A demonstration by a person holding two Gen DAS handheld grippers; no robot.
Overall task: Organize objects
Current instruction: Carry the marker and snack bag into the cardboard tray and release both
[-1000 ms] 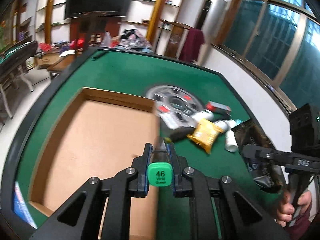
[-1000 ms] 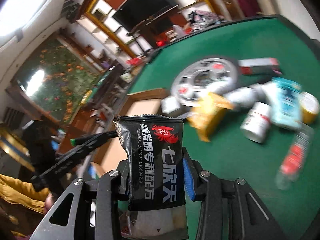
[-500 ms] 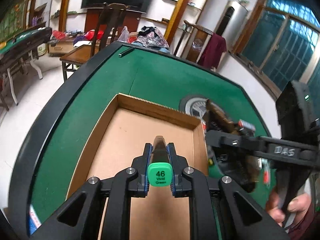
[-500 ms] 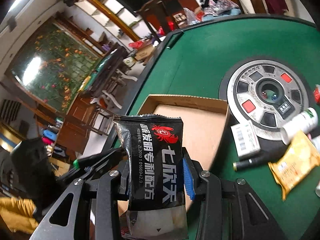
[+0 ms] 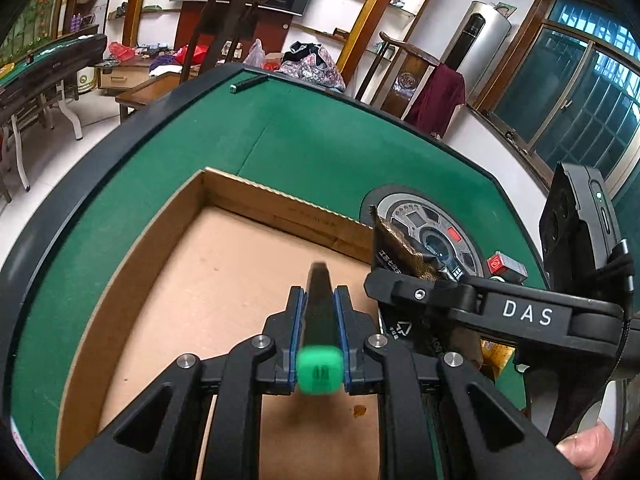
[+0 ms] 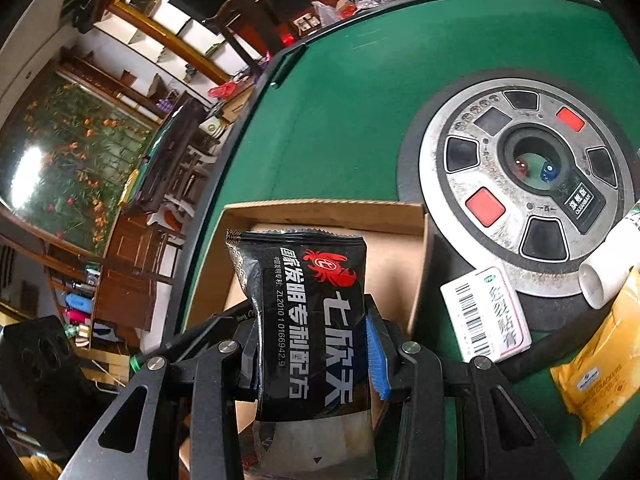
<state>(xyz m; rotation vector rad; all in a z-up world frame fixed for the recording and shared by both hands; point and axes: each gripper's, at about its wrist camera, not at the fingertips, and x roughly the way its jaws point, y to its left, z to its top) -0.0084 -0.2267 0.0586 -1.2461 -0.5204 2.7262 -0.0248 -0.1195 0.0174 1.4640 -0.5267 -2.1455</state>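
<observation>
My left gripper (image 5: pixel 320 296) is shut on a black marker with a green cap (image 5: pixel 319 320) and hangs over the floor of an open cardboard box (image 5: pixel 248 200). The marker points forward and down into the box; its cap looks blurred. My right gripper (image 6: pixel 308 320) is shut on a black snack packet with a red crab print (image 6: pixel 308 300), held upright over the near right part of the same box (image 6: pixel 320 210). In the left wrist view the right gripper (image 5: pixel 400 284) reaches in from the right, the packet (image 5: pixel 394 248) standing above the box's right wall.
The box sits on a green felt table (image 5: pixel 320 140). Right of it lie a round metal control panel (image 6: pixel 520 184), a white barcode box (image 6: pixel 486 316), a white tube (image 6: pixel 616 256), a yellow snack pack (image 6: pixel 596 368) and a small red box (image 5: pixel 506 266). A thumb (image 5: pixel 584 448) shows at lower right.
Both grippers have swung left from the clutter to above the box and sunk a little. The marker and the packet stay gripped. The right gripper now sits close beside the left.
</observation>
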